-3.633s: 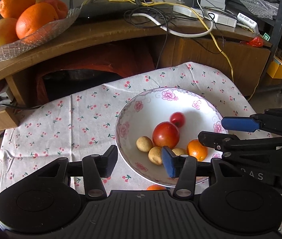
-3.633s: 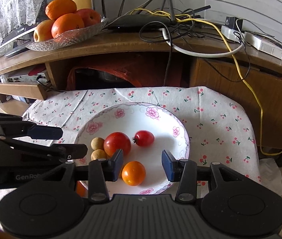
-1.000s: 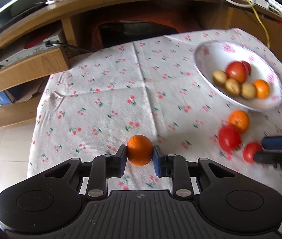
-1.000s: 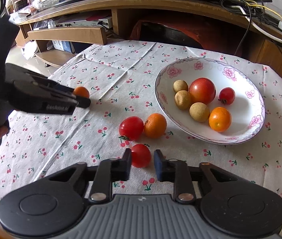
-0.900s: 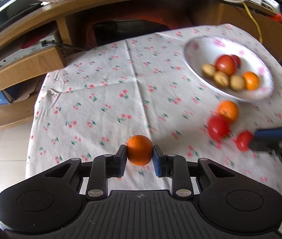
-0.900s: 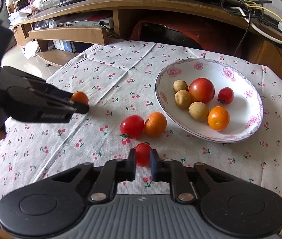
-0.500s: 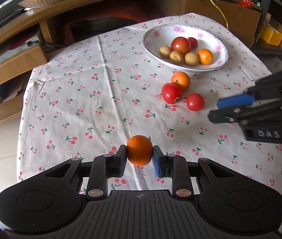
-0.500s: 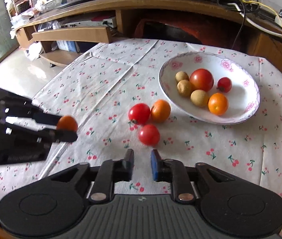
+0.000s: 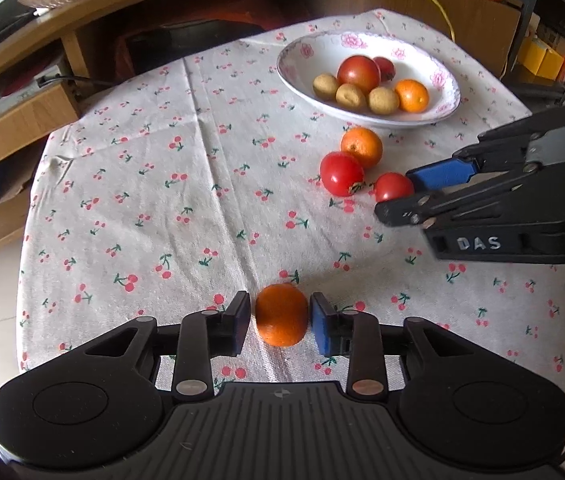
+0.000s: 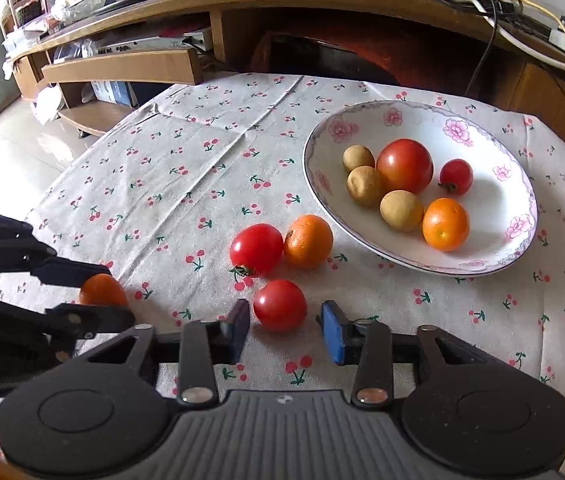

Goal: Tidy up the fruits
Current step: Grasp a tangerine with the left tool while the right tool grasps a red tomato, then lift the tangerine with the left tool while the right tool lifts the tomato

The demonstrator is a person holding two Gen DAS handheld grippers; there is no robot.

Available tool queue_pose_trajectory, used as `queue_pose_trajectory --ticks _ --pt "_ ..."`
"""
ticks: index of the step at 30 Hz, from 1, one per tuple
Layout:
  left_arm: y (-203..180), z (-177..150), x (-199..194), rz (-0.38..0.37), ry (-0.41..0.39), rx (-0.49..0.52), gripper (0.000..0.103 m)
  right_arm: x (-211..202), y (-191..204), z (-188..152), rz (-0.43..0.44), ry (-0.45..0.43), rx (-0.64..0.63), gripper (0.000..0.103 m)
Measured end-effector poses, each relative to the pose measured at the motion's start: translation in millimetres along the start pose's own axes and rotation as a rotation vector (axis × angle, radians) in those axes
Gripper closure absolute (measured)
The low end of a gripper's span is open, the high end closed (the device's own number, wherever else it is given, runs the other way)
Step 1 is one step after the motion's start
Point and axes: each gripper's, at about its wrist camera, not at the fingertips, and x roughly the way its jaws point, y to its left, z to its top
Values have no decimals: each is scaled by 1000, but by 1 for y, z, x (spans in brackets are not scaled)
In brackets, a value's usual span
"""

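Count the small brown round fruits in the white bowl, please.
3, all in the flower-rimmed white bowl: one at the back, one in the middle, one nearest the front. The large red tomato might hide more.

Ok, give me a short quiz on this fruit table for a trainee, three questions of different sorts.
1. Count: how many fruits lie in the bowl?
2. True or false: the right claw is shut tight on a tomato.
3. Pick one: what sits between the fingers of the left claw? A) an orange B) a banana C) a grape

Key: 1) six. 2) false; it is open, with the tomato between its fingers and a gap showing. 3) A.
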Motion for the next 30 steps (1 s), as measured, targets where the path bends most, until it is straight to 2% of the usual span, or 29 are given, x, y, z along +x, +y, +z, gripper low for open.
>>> queue_pose_trajectory --ticks 1,3,6,9,16,23,30 --pt "1 0 0 -2 -3 -4 61 0 1 -1 3 0 -8 74" --pt "2 0 0 -5 -1 -8 61 -1 3 -2 5 6 -13 74" --pt "0 0 -1 -13 6 -9 68 -4 3 -5 7 13 -14 75" --pt "-6 -2 -5 -14 15 10 68 -13 4 -11 7 24 -14 76" --pt "-23 -13 -23 -30 -6 20 68 -48 10 -39 -5 27 15 76" --pt "-42 -27 -18 -45 3 69 68 -56 26 -75 -52 61 -7 76" --pt "-46 -30 -19 -48 -16 102 62 -60 28 -83 -65 40 12 75"
